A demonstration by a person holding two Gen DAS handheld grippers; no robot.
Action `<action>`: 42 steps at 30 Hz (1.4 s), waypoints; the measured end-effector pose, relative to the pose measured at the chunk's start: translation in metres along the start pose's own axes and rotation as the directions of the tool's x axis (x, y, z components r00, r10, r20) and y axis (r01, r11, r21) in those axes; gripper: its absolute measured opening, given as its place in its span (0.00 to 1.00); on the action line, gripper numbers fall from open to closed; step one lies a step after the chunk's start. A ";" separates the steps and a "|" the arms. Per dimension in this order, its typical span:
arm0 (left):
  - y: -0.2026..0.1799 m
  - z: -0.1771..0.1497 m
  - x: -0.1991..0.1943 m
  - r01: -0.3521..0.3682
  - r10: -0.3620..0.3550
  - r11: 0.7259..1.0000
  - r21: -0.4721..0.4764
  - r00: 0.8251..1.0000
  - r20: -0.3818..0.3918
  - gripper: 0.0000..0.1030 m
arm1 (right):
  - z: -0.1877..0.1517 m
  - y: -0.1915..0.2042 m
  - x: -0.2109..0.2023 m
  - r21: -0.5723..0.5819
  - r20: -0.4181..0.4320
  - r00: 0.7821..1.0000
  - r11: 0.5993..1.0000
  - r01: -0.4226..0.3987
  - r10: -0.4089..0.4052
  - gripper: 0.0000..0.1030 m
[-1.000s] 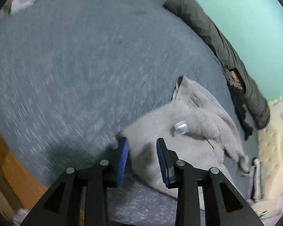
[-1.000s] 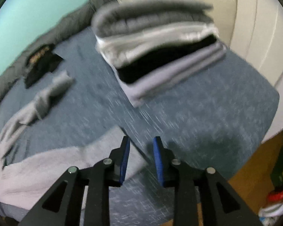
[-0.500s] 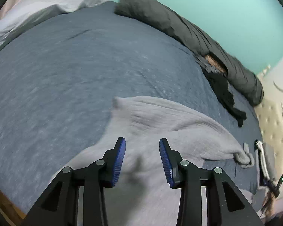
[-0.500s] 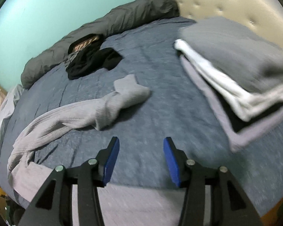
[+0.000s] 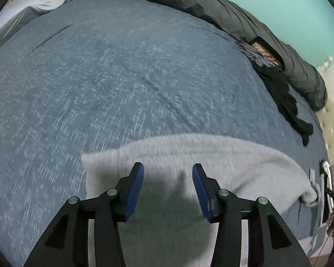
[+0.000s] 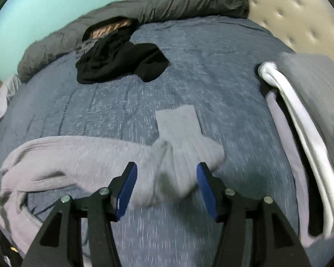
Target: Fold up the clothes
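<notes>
A light grey fleece garment (image 5: 211,162) lies spread on the blue bedspread (image 5: 122,77). My left gripper (image 5: 168,190) is open and empty, hovering over the garment's near left part. In the right wrist view the same garment (image 6: 78,158) stretches left, and its ribbed sleeve cuff (image 6: 184,142) lies bent just ahead. My right gripper (image 6: 167,190) is open and empty, its jaws on either side of the cuff end, above it.
A black garment (image 6: 120,62) lies crumpled farther back, also in the left view (image 5: 287,102). A dark grey rolled duvet (image 5: 222,15) runs along the teal wall. A stack of folded clothes (image 6: 309,115) sits at the right by the cream headboard (image 6: 300,11).
Both grippers have swung from the bed's edge toward the grey garment and opened wider. The right one moved left from the folded stack to the sleeve cuff.
</notes>
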State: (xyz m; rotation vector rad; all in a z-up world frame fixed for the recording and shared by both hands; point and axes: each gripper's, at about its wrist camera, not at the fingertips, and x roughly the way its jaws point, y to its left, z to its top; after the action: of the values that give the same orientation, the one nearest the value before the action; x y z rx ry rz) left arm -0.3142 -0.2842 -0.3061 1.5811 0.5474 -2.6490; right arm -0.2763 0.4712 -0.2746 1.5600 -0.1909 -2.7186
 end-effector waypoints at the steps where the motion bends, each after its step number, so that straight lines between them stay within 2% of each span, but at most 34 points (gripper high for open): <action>1: 0.000 0.002 0.003 0.000 0.000 1.000 0.000 1.000 0.000 0.48 | 0.007 0.006 0.010 -0.023 -0.015 0.999 0.999 0.031 -0.032 0.55; 4: -0.001 0.004 0.008 -0.001 0.001 1.000 0.012 1.000 0.002 0.49 | 0.023 0.023 0.046 -0.102 -0.069 0.992 0.990 0.101 -0.108 0.55; 7: -0.003 0.001 0.012 0.001 -0.001 1.000 0.032 1.000 0.005 0.51 | 0.028 0.031 0.082 -0.166 -0.121 0.973 0.970 0.176 -0.197 0.55; 11: -0.006 -0.001 0.015 0.002 -0.002 0.999 0.044 1.000 0.007 0.52 | 0.021 0.033 0.109 -0.210 -0.152 0.952 0.949 0.233 -0.267 0.53; 12: -0.006 -0.001 0.016 0.001 -0.001 0.999 0.047 1.000 0.008 0.52 | 0.018 0.033 0.112 -0.219 -0.155 0.950 0.947 0.235 -0.272 0.41; 13: -0.007 -0.002 0.016 0.000 0.000 0.999 0.050 1.000 0.009 0.52 | 0.016 0.032 0.110 -0.229 -0.141 0.952 0.944 0.236 -0.272 0.34; 14: -0.008 -0.002 0.016 -0.001 0.000 0.999 0.053 1.000 0.010 0.52 | 0.014 0.031 0.107 -0.239 -0.126 0.954 0.942 0.237 -0.272 0.19; 15: -0.009 -0.001 0.015 -0.002 0.001 0.999 0.054 1.000 0.013 0.52 | 0.014 0.028 0.099 -0.228 -0.095 0.962 0.946 0.230 -0.257 0.10; 16: -0.010 -0.001 0.013 -0.004 0.003 0.998 0.056 1.000 0.015 0.52 | 0.015 0.023 0.085 -0.207 -0.050 0.969 0.952 0.227 -0.242 0.07; 21: -0.018 -0.002 0.001 0.007 -0.009 0.998 0.055 1.000 0.028 0.52 | 0.007 -0.008 0.023 -0.139 0.106 0.975 0.968 0.209 -0.195 0.04; 25: -0.026 -0.004 -0.008 0.023 -0.024 0.998 0.054 0.999 0.032 0.52 | -0.028 -0.040 -0.021 -0.066 0.167 0.979 0.989 0.130 -0.118 0.04; 27: -0.031 -0.005 -0.012 0.028 -0.030 0.998 0.054 0.999 0.033 0.53 | -0.048 -0.052 -0.028 -0.062 0.175 0.979 0.992 0.114 -0.101 0.04; 35: -0.051 -0.009 -0.031 0.027 -0.031 0.995 0.094 0.999 0.036 0.53 | -0.116 -0.093 -0.022 0.044 0.069 0.990 0.991 0.124 -0.126 0.04; 37: -0.052 -0.008 -0.034 0.024 -0.028 0.995 0.099 0.999 0.038 0.53 | -0.124 -0.098 -0.027 0.068 0.065 0.986 0.986 0.151 -0.155 0.04; 40: -0.048 -0.006 -0.036 0.019 -0.023 0.995 0.097 0.999 0.038 0.54 | -0.126 -0.111 -0.043 0.162 0.080 0.985 0.977 0.138 -0.152 0.04; 42: -0.045 -0.005 -0.033 0.008 -0.011 0.995 0.097 0.999 0.031 0.55 | -0.123 -0.107 -0.053 0.143 0.112 0.981 0.980 0.141 -0.157 0.06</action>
State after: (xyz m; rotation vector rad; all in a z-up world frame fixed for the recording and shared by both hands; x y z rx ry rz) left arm -0.3018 -0.2463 -0.2669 1.5608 0.4327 -2.7425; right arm -0.1374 0.5673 -0.3014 1.4953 -0.2736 -2.9792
